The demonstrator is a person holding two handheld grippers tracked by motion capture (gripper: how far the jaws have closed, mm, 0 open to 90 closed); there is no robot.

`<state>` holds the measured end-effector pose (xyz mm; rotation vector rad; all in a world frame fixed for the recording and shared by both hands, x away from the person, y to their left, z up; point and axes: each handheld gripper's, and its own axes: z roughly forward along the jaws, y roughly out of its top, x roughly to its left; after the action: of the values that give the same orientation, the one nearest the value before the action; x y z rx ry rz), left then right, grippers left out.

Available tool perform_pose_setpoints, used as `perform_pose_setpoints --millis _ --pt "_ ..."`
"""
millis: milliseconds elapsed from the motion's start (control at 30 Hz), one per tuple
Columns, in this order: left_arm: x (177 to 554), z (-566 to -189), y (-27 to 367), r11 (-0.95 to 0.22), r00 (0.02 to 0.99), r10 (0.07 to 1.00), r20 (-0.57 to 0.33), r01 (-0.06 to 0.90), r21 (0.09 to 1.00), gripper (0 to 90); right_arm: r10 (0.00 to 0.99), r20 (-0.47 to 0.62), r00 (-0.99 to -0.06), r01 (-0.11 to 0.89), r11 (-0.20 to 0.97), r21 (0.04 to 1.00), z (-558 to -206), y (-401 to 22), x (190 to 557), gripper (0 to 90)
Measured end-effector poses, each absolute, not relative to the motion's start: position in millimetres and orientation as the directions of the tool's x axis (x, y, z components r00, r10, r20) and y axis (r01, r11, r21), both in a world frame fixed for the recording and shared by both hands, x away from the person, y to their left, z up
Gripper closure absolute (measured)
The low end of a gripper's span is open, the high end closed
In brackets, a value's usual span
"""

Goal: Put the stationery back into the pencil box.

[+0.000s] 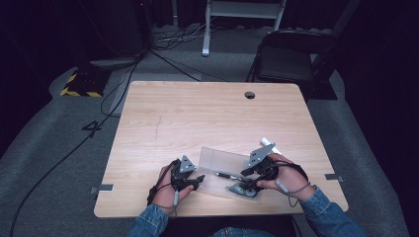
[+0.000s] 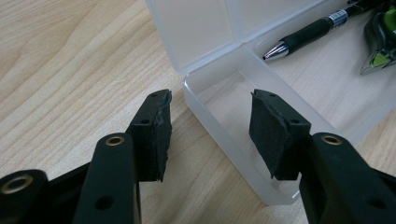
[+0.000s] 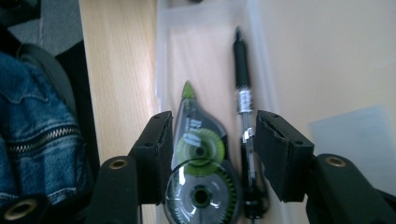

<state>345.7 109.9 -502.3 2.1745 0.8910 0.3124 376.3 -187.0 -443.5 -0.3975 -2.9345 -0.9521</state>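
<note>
A clear plastic case lies open on the wooden table near its front edge, lid tilted up at the back. Inside lie a black pen and a green-and-black correction tape roller. My left gripper is at the case's left end. Its jaws straddle the corner of the case, one pad outside over the wood and one over the case floor, neither pressing. My right gripper points down into the case, open, with the roller and the pen side by side between its pads.
A white stick-like object lies on the table just behind the right hand. The table has a cable hole at its far edge. A black folding chair stands beyond, and cables run over the floor at the left.
</note>
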Motion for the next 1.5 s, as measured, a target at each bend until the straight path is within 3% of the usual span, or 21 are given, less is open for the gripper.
perform_pose_setpoints --millis 300,833,1500 --pt "346 -502 110 -0.475 0.728 0.684 -0.054 0.5 0.724 48.9 0.33 0.056 -0.942 0.282 0.691 0.665 -420 -208 383 47.2" --pt "346 -502 110 -0.475 0.728 0.684 -0.053 0.499 0.725 49.0 0.506 0.042 -0.861 0.372 0.572 0.731 -407 -247 402 45.5" --pt "346 -502 110 -0.476 0.728 0.684 -0.052 0.498 0.725 48.9 0.685 -0.038 -0.728 0.493 0.561 0.665 -433 -287 433 50.0"
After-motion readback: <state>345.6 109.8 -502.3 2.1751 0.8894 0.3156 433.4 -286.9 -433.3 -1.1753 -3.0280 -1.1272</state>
